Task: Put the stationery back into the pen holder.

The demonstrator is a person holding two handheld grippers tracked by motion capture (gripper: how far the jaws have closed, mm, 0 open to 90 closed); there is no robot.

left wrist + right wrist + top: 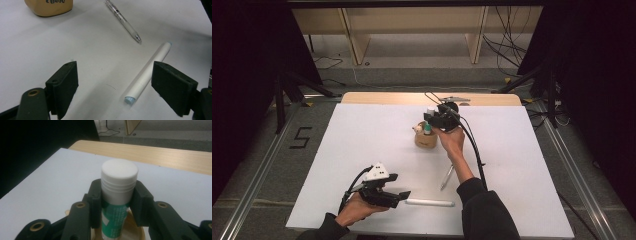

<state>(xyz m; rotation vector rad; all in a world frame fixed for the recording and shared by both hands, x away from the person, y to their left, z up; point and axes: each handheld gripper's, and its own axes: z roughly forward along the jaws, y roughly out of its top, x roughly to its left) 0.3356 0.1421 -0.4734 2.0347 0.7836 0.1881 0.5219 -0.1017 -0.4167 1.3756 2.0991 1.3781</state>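
My right gripper [118, 195] is shut on a glue stick [117, 195] with a white cap and a green label, held upright. The stick's lower end stands in the mouth of a tan cup [136, 230]. From above, the right gripper [432, 122] holds the glue stick [428, 129] over the tan cup [426, 140] at the table's middle back. My left gripper [401, 196] is open near the front edge. Its jaws stand wide apart, with a white marker [147, 73] lying on the table by the right jaw. A clear pen [123, 21] lies farther off.
The white tabletop [362, 145] has a bare wooden strip [387, 98] at its far edge. The white marker [430, 203] and the clear pen [447, 177] lie at the front middle. Cables trail from both grippers. Dark floor and a shelf frame lie beyond the table.
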